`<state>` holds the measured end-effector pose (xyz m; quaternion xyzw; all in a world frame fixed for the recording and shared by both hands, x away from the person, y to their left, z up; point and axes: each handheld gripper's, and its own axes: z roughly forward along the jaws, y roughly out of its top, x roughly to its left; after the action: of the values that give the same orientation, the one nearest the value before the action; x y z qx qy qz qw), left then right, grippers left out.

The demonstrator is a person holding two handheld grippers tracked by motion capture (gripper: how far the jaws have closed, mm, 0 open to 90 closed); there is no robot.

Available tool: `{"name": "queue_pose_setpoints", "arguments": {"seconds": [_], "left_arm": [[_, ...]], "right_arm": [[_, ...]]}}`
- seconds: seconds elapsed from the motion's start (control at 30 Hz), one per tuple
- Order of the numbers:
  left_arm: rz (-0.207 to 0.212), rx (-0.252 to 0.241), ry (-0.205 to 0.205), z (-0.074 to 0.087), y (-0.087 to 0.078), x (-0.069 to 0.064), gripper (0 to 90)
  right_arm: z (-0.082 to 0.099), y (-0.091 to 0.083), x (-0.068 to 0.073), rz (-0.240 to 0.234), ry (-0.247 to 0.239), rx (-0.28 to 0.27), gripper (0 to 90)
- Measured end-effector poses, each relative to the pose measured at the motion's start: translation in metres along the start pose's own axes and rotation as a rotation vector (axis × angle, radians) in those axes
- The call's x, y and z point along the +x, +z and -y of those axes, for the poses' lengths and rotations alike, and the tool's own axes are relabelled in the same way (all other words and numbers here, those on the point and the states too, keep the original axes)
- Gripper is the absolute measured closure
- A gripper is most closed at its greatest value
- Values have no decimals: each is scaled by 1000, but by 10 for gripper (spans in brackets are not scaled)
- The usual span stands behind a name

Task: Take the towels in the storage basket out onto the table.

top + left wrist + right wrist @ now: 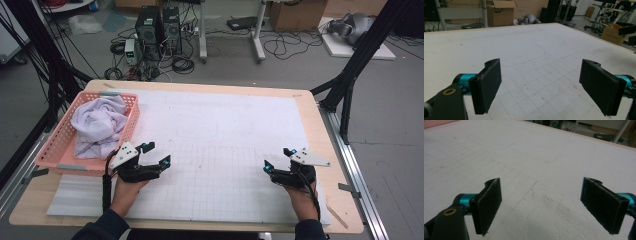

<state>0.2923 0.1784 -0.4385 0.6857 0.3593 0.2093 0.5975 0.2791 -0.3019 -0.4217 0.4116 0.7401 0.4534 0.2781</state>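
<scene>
The left gripper (156, 154) and the right gripper (278, 158) are held low near the worktop's near edge, well apart, each with flat black jaws spread wide and nothing between them. A broad stretch of the white gridded mat (220, 150) is left free ahead of and between both pairs of jaws. Just beside the left jaws, on their outer side, the pink perforated plastic basket (59, 137) is set, its near rim partly hidden; the crumpled pale lilac cloth (97, 125) is heaped inside it.
</scene>
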Motion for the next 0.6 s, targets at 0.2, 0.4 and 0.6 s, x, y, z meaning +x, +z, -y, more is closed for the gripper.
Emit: {"name": "queue_pose_setpoints", "arguments": {"seconds": [0.2, 0.4, 0.6], "left_arm": [[-3, 15, -8, 2, 4, 1, 177], [24, 2, -20, 1, 4, 1, 176], [23, -13, -17, -1, -2, 2, 173]], "right_arm": [[2, 0, -3, 5, 11, 3, 160], [3, 1, -4, 0, 17, 15, 160], [2, -1, -3, 6, 1, 8, 160]]}}
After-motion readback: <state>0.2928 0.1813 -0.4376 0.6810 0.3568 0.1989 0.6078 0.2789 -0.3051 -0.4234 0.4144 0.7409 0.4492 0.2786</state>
